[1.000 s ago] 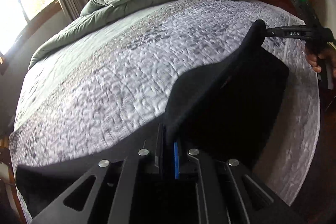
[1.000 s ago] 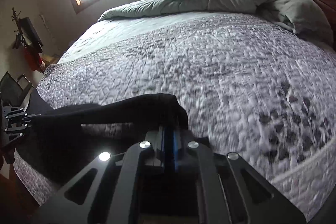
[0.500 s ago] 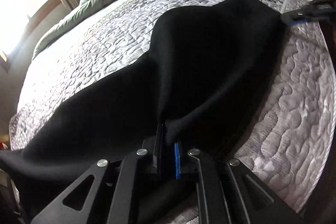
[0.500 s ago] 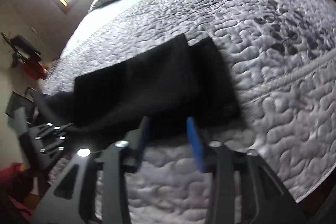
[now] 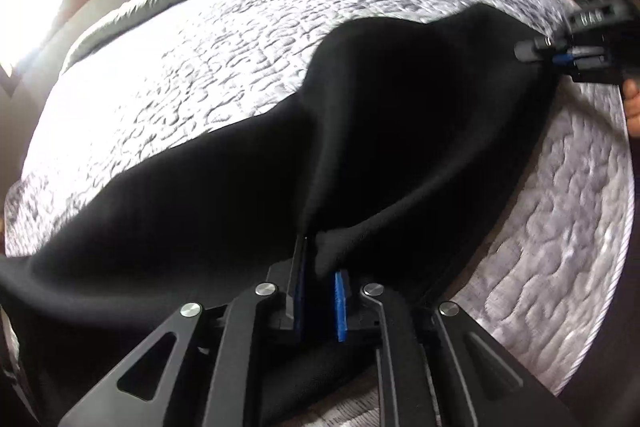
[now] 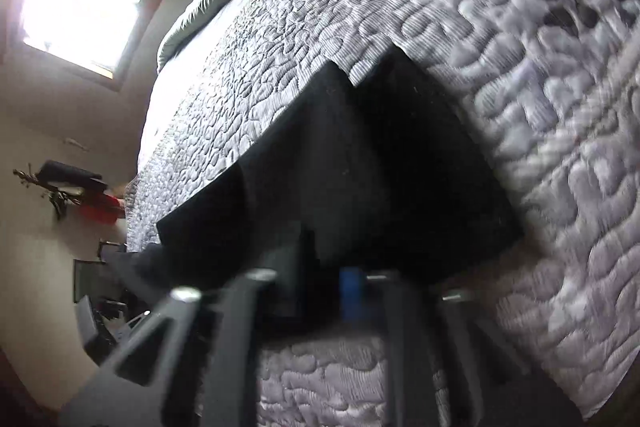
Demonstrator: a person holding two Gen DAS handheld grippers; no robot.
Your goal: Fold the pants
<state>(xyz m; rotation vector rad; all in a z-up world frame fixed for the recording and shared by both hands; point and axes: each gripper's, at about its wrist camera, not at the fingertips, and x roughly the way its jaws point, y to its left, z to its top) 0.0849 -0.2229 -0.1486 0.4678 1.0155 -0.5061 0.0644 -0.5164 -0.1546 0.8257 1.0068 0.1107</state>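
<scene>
With black pants [image 5: 400,131] spread across the near edge of the quilted bed [image 5: 240,39], my left gripper [image 5: 320,291] pinches a fabric ridge while the right gripper [image 6: 324,291], blurred, seems parted, so I smooth before creasing.

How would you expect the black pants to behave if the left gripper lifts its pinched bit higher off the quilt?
Probably floppy: the black pants already tent into a ridge at the left gripper. They likely drag rather than slide, since most of the cloth lies on the textured quilt.
</scene>
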